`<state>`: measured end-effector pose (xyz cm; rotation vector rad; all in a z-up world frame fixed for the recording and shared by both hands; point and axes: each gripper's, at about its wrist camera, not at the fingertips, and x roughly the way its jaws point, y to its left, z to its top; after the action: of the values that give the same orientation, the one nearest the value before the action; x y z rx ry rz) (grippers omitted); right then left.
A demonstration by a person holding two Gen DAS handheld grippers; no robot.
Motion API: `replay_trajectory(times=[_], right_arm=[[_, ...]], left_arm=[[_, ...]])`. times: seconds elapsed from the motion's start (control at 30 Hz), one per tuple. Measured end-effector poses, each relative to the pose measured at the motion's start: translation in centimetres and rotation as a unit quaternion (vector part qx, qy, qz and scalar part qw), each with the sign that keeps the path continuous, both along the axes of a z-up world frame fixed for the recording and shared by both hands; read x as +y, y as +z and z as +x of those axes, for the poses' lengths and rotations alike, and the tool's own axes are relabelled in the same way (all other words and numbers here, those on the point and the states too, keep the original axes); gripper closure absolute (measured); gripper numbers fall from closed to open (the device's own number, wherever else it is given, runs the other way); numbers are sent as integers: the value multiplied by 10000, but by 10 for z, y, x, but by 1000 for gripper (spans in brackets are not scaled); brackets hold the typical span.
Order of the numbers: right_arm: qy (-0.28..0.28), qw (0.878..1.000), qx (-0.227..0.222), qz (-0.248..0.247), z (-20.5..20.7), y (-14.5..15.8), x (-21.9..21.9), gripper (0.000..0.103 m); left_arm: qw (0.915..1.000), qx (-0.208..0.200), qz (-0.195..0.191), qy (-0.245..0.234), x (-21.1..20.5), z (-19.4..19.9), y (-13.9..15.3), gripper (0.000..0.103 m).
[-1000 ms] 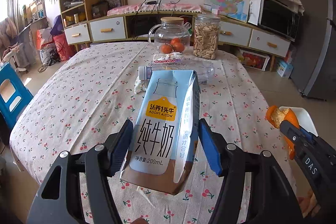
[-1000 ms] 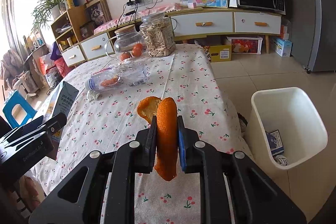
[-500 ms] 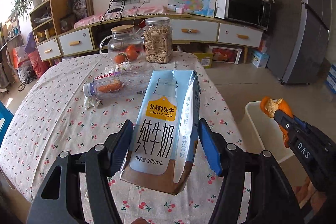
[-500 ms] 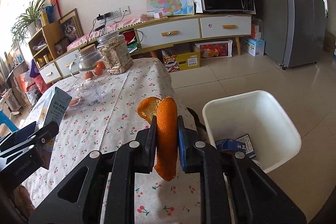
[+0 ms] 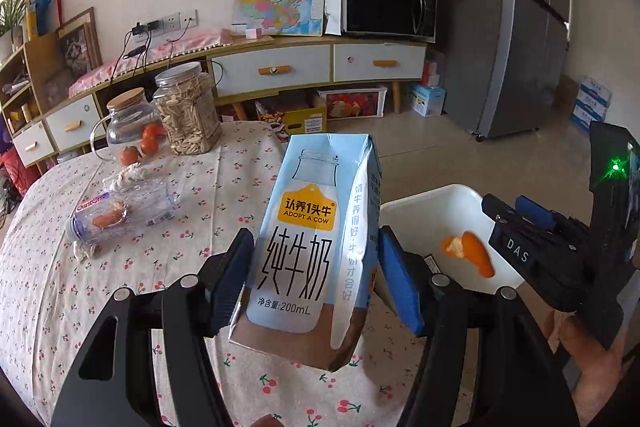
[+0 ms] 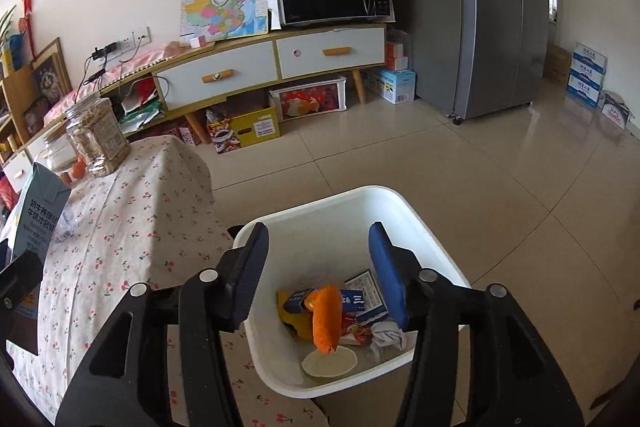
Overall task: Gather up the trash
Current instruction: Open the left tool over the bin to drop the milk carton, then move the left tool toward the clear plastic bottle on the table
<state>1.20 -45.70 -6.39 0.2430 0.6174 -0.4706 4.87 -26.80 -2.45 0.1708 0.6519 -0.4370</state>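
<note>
Right wrist view: my right hand-held gripper [image 6: 318, 267] has just been opening, and its blue-padded jaws now stand apart with nothing pressed between them. The curled orange peel [image 6: 326, 319] is seen in the gap between them, below the pads and free of both, over the white rectangular plastic bin [image 6: 404, 205] on the tiled floor directly ahead of and beneath the right hand-held gripper. Under the peel I can see blue and white cardboard packets [image 6: 362, 301], a crumpled white tissue [image 6: 386, 337] and a round white lid [image 6: 329, 363] in the bottom of the bin.

In the left wrist view, my left hand-held gripper [image 5: 316, 279] is clamped on the pale blue 200 mL milk carton [image 5: 308, 247], one pad on each narrow side, the carton upright and leaning slightly away from me. It is held above the near edge of the round table with the cherry-print cloth [image 5: 60, 287]. To the right of this gripper I see the bin again, with the peel inside its white walls, and the black body of the right hand-held gripper beyond it. Ahead and to the left, on the table, a clear plastic bottle [image 5: 120, 215] lies on its side beside a scrap of white tissue [image 5: 82, 251]; farther off stand a glass jug with a wooden lid [image 5: 128, 123] and a clear jar of pale sticks [image 5: 186, 111].
</note>
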Motion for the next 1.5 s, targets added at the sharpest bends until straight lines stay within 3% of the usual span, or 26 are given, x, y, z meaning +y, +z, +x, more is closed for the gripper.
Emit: replay_trajectory(times=[0.1,0.33,0.5,0.6,0.7,0.77,0.93,1.17,1.5], right_arm=[[-286,9996,-50,-45,-11,0,-15,36],[-931,9956,11,-92,-42,-12,-40,19],[-1371,9905,-36,-113,-65,-15,-52,12],[-1669,9859,-110,-84,-77,-14,-61,10],[-1822,9831,-144,-75,-83,-13,-67,8],[-1843,9827,-154,-79,-83,-13,-68,8],[-1618,9866,-233,-4,-75,-12,-55,7],[-774,9969,-137,75,-31,-13,0,7],[561,9984,-21,-24,26,-2,102,7]], left_arm=[[9997,66,4,-221,-24,4,-1,40],[9975,166,-27,-690,-72,5,-2,40],[9945,341,-108,-989,-104,9,-2,40],[9898,650,-208,-1254,-125,15,-7,39],[9855,954,-310,-1367,-137,20,-12,28],[9843,1060,-369,-1366,-135,21,-13,28],[9890,915,-131,-1158,-112,23,-19,25],[9954,840,129,-447,-44,47,-28,25],[9919,889,565,708,75,104,-41,25]])
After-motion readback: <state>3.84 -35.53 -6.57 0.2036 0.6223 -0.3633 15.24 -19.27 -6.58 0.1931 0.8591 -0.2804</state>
